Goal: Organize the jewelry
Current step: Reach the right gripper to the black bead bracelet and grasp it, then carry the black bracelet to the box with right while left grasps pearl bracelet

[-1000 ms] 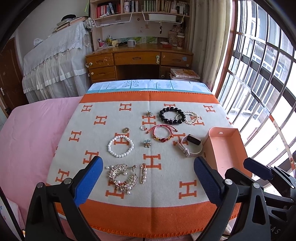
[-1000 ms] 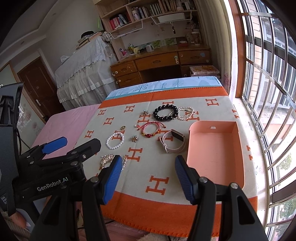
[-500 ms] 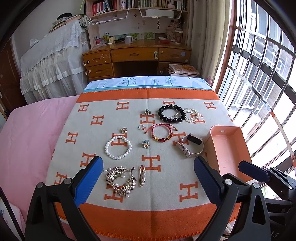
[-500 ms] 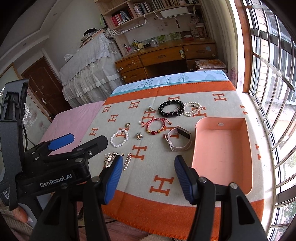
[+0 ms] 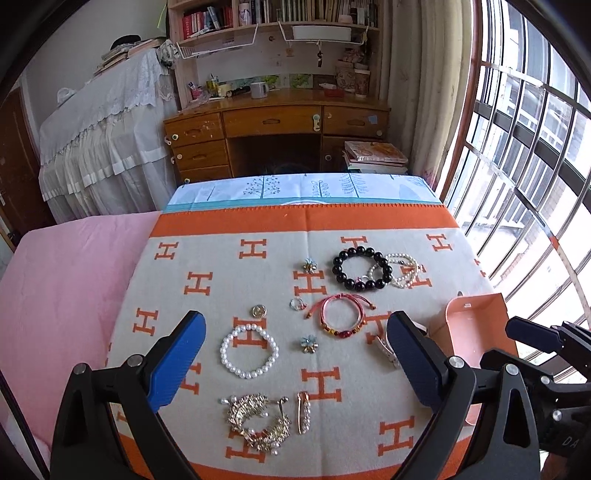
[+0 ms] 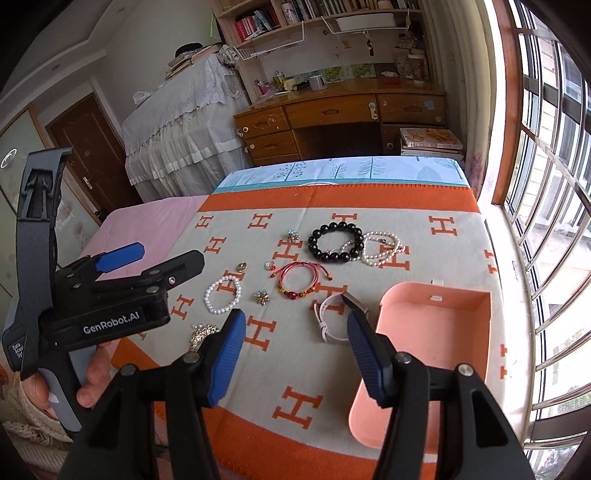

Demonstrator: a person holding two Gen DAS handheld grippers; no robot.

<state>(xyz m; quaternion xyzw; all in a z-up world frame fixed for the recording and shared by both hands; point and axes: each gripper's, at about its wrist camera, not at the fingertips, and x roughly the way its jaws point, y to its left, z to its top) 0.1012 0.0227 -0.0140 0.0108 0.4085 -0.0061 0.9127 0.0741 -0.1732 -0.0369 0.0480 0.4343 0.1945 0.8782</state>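
Watch (image 6: 334, 317): nearest the box (image 6: 436, 332). My right gripper (image 6: 295, 354) and left gripper (image 5: 291, 354) spread, empty. I'd pinch its strap, then lift.

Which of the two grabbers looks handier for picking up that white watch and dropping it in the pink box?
Probably the right gripper: it is open, the white watch lies just ahead between its fingers, and the pink box sits beside it. The left gripper, also open, faces the pearl bracelet.

A bright bedroom. A wooden desk (image 5: 277, 125) with drawers stood at the far wall under a bookshelf (image 5: 273, 16). Furniture under a white lace cover (image 5: 107, 122) sat at far left, beside a brown door (image 6: 94, 147). Daylight came through a barred window (image 5: 528, 155) on the right.
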